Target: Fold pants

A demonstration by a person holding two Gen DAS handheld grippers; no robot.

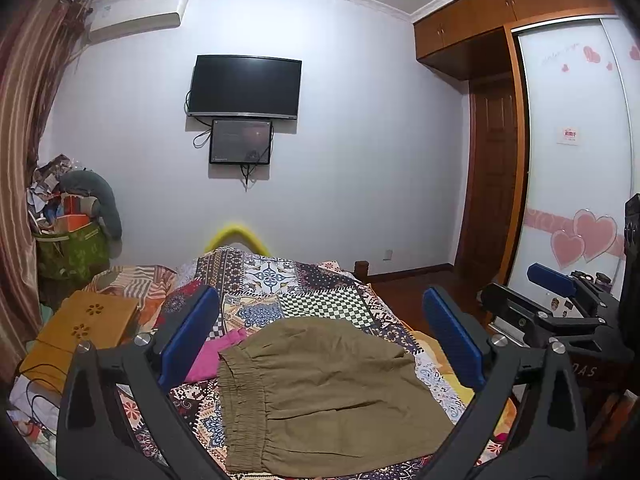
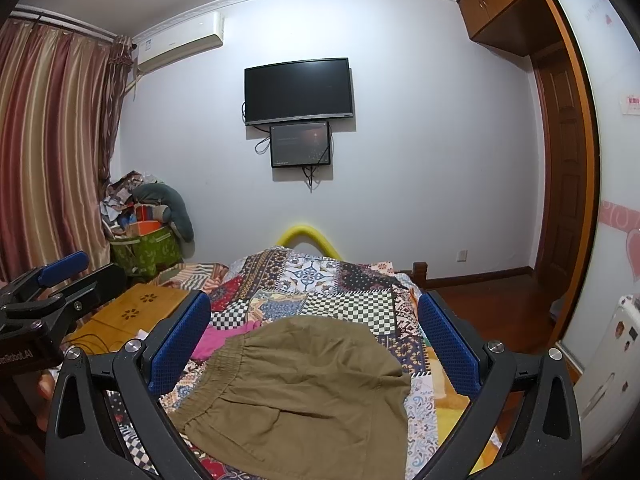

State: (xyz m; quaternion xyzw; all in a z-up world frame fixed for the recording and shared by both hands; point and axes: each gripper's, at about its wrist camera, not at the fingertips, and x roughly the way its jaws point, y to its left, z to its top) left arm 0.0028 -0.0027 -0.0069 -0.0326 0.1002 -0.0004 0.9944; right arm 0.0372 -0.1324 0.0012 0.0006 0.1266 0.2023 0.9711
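Two matching handheld tools here: the left black plastic two-finger gripper (image 1: 320, 332) has angular arms with triangular cut-outs, round silver screws at the joints, and blue textured rectangular pads (image 1: 188, 332). The right black plastic two-finger gripper (image 2: 314, 338) looks identical, blue dimpled pads (image 2: 178, 340) too. White lettering marks each body's side.

One pair of pants (image 1: 320, 396), two grippers (image 1: 320, 340) (image 2: 316, 344), two wall screens (image 1: 245, 86) (image 1: 241, 142).
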